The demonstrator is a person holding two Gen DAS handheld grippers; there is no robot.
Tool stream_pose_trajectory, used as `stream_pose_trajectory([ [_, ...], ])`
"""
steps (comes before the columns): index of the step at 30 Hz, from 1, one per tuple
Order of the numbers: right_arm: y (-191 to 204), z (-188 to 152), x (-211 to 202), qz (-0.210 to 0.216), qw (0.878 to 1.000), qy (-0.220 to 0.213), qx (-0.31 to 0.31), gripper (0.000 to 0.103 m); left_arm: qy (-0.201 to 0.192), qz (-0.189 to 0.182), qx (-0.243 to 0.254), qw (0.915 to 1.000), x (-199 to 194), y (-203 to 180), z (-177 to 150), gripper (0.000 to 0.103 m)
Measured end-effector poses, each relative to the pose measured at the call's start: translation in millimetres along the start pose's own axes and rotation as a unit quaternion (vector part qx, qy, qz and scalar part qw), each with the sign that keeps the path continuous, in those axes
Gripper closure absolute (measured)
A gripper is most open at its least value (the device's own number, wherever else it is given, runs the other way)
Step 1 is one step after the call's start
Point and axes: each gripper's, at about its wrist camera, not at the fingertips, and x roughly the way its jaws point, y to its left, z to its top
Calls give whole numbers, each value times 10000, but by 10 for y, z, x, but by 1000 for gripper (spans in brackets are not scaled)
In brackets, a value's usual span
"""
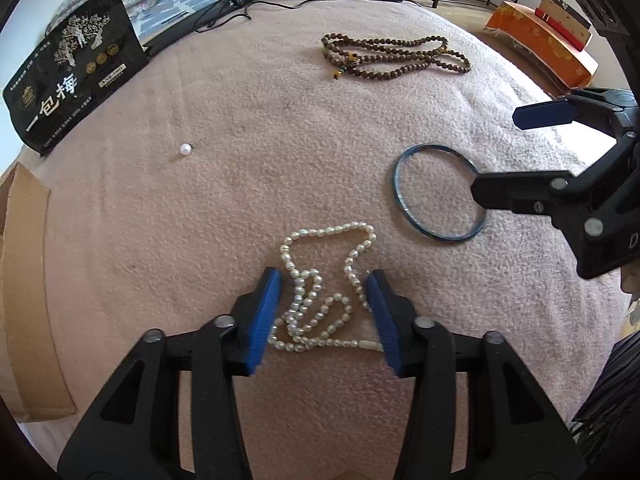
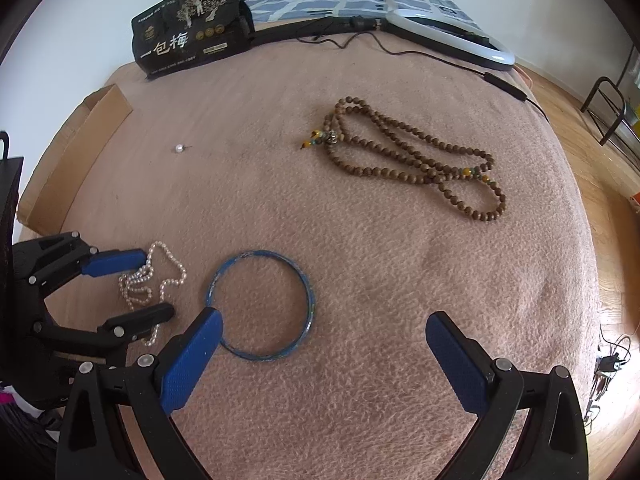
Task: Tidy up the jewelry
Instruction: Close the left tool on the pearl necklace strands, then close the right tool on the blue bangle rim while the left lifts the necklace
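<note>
The left hand-held gripper (image 1: 326,280) points down at the pink blanket (image 1: 240,200), its blue pads (image 1: 264,312) apart on either side of a heaped pearl necklace (image 1: 320,300), not visibly pressing it. The right hand-held gripper (image 2: 322,330) stands wide apart with nothing between, its left pad over the rim of a blue bangle (image 2: 308,300). Farther off lie brown beads (image 2: 420,160) and a loose pearl (image 2: 179,148).

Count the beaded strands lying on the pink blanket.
2: the pearl strand bunched between the left gripper fingers, and the brown bead strand farther back. None appears hidden.
</note>
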Motion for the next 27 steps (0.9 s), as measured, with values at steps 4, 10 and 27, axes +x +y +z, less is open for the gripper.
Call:
stream_pose_trajectory([
  [4, 118, -11, 78, -6, 9998, 71, -182, 1, -39, 112, -43, 9999, -5, 75, -5, 83],
  [10, 288, 2, 193, -52, 9988, 198, -443, 1, -76, 124, -106, 9998, -11, 192, -15, 91],
  [27, 391, 123, 330, -134, 9972, 375, -636, 29, -129, 46, -496, 9987, -85, 430, -63, 96],
])
